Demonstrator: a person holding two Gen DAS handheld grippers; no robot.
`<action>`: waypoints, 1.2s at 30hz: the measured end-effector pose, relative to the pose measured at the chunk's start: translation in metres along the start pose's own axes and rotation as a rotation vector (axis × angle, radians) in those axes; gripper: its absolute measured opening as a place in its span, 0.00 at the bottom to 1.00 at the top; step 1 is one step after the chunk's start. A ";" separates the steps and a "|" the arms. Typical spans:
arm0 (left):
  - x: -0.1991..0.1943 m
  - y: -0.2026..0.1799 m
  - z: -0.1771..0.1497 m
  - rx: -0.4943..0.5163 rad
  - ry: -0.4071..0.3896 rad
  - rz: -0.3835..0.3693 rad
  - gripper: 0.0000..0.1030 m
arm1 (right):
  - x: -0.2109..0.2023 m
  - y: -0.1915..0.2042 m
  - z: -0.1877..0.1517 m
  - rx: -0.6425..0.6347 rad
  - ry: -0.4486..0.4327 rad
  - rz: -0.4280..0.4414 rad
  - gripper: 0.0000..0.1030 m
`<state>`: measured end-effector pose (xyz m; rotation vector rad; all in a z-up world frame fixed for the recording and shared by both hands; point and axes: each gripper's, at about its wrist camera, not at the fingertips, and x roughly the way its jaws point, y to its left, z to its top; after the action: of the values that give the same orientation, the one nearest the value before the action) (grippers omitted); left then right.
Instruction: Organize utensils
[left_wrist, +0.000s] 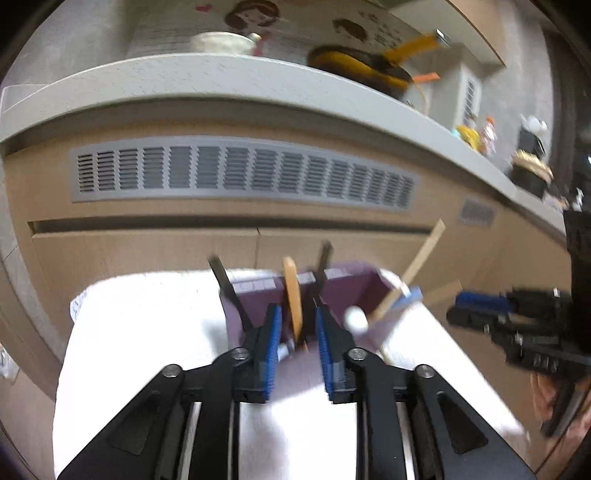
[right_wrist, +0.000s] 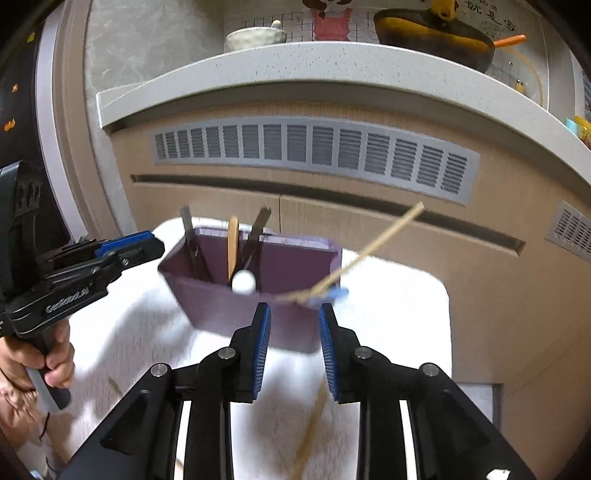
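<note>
Left wrist view: utensils stand in purple box

A rectangular purple holder sits on a white terry towel, holding dark flat handles, a wooden spatula and thin wooden chopsticks. Left hand-held gripper brackets the spatula, ribbed blue pads parted. Right hand-held gripper hangs slightly parted, empty, before the holder.

The left tongs body reads roughly "GenRobot.ai".
</note>
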<state>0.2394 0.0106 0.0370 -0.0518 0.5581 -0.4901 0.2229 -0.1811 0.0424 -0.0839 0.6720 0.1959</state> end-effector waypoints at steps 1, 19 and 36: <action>-0.003 -0.002 -0.008 0.015 0.022 -0.016 0.27 | -0.002 -0.001 -0.005 0.002 0.008 0.000 0.26; -0.015 -0.039 -0.104 0.176 0.376 -0.122 0.40 | 0.082 -0.030 -0.077 0.139 0.304 0.001 0.11; -0.042 0.030 -0.134 -0.299 0.569 0.000 0.43 | 0.083 -0.039 -0.083 0.151 0.279 -0.021 0.07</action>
<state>0.1513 0.0677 -0.0611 -0.2012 1.1872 -0.4155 0.2437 -0.2179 -0.0732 0.0276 0.9612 0.1128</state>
